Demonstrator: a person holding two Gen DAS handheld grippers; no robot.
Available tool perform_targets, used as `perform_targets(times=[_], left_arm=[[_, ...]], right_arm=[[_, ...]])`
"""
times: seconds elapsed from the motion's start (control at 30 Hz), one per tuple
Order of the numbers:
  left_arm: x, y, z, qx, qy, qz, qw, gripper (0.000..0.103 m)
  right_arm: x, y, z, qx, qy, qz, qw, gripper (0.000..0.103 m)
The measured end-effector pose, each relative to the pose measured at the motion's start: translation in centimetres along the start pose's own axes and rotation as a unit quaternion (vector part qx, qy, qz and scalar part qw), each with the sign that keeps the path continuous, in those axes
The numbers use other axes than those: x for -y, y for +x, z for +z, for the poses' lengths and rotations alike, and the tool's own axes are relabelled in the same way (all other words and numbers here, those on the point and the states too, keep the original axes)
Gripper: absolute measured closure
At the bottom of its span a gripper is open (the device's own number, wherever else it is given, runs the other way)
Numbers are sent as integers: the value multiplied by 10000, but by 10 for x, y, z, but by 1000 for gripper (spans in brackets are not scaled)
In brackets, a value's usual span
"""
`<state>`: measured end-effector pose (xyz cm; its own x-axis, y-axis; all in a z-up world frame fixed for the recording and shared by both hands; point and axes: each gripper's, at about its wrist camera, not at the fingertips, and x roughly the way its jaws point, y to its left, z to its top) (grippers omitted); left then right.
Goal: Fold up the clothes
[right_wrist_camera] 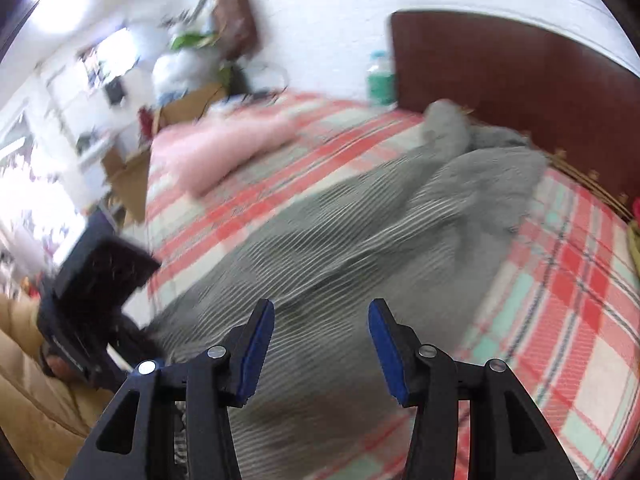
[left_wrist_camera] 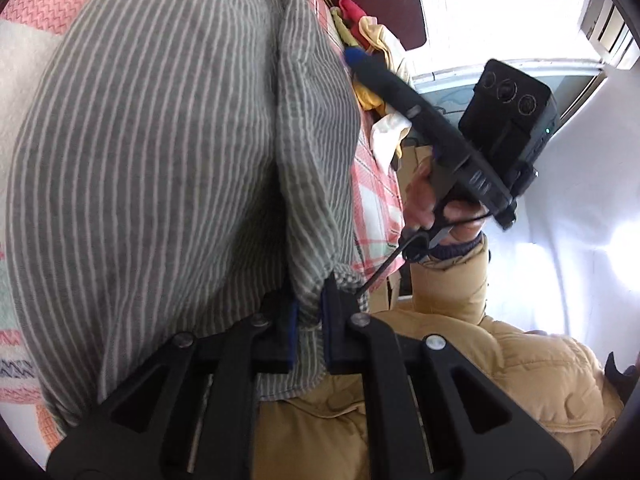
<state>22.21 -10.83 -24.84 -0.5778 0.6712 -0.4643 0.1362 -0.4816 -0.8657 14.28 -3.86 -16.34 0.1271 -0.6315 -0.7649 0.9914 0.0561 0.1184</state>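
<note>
Over bed, left tool (left_wrist_camera: 308, 320) pinching striped shirt (left_wrist_camera: 160, 160), right tool (right_wrist_camera: 322, 344) agape

The left gripper (left_wrist_camera: 307, 326) is seen clamped, its blue-padded fingers (left_wrist_camera: 291, 320) drawn close together. The right gripper (right_wrist_camera: 322, 350) is held with fingers spread wide apart, gripped from below by a hand (left_wrist_camera: 436, 204) in a tan sleeve (left_wrist_camera: 452, 280).

one striped garment (right_wrist_camera: 340, 232), two grippers (left_wrist_camera: 308, 320) (right_wrist_camera: 322, 344), one bed (right_wrist_camera: 568, 280)
</note>
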Motion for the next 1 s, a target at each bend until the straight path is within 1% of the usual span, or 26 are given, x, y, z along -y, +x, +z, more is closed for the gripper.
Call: perform_targets(times=[0.03, 0.07, 0.1, 0.13, 0.2, 0.23, 0.27, 0.33, 0.4, 0.43, 0.5, 0.53, 0.6, 0.67, 0.73, 0.8, 0.83, 0.9, 0.93, 0.97, 1.0], left_arm=[[4, 0, -2, -12, 89, 86, 9999, 86], [11, -2, -7, -8, 264, 218, 9994, 80], [18, -5, -12, 3, 480, 373, 9981, 67], [24, -10, -16, 38, 665, 418, 9969, 54], [36, -23, -25, 129, 1003, 404, 9941, 44], [41, -30, -30, 189, 1143, 404, 9924, 40], [47, -39, -32, 300, 1285, 451, 9902, 39], [47, -54, -40, 512, 1421, 566, 9869, 36], [48, -65, -26, 677, 1456, 668, 9848, 35], [49, -66, -24, 721, 1486, 735, 9835, 34], [51, -69, -20, 807, 1546, 869, 9808, 34], [43, -74, -19, 819, 1568, 928, 9798, 34], [36, -76, -11, 830, 1567, 1084, 9782, 34], [25, -82, -13, 846, 1529, 1178, 9775, 34], [21, -89, -10, 942, 1430, 1277, 9769, 34], [17, -97, -7, 1061, 1336, 1335, 9762, 33], [12, -101, -8, 1109, 1296, 1446, 9747, 28], [1, -108, -10, 1183, 1230, 1723, 9701, 24], [-4, -109, -10, 1180, 1192, 1858, 9682, 23], [-9, -108, -10, 1134, 1140, 1948, 9676, 23], [-16, -106, -11, 1059, 1052, 1956, 9693, 23]], right_arm=[[-11, 9, -7, -164, -198, -126, 9996, 53], [-21, 16, -13, -294, -406, -358, 9981, 53], [-31, 23, -20, -424, -613, -590, 9955, 52], [-39, 26, -25, -476, -761, -763, 9930, 52], [-47, 11, -31, -286, -764, -802, 9934, 51], [-50, 1, -33, -181, -738, -740, 9944, 51], [-52, -8, -35, -61, -690, -571, 9960, 51], [-59, -28, -41, 169, -610, -230, 9977, 53], [-76, -39, -52, 261, -826, -34, 9962, 52], [-85, -35, -57, 95, -979, 12, 9951, 52], [-97, -17, -66, -379, -1040, 13, 9939, 52], [-102, -10, -71, -549, -1032, 57, 9931, 52], [-107, -7, -77, -641, -875, 303, 9936, 52], [-106, -11, -82, -703, -628, 638, 9935, 52], [-98, -25, -86, -635, -276, 901, 9935, 52], [-90, -47, -93, -386, 99, 1300, 9907, 51], [-85, -60, -99, -228, 272, 1445, 9889, 50], [-67, -75, -107, 19, 683, 1426, 9874, 45], [-57, -81, -113, 101, 959, 1366, 9859, 45], [-47, -87, -119, 182, 1233, 1305, 9836, 45], [-38, -94, -126, 268, 1508, 1263, 9801, 45]])
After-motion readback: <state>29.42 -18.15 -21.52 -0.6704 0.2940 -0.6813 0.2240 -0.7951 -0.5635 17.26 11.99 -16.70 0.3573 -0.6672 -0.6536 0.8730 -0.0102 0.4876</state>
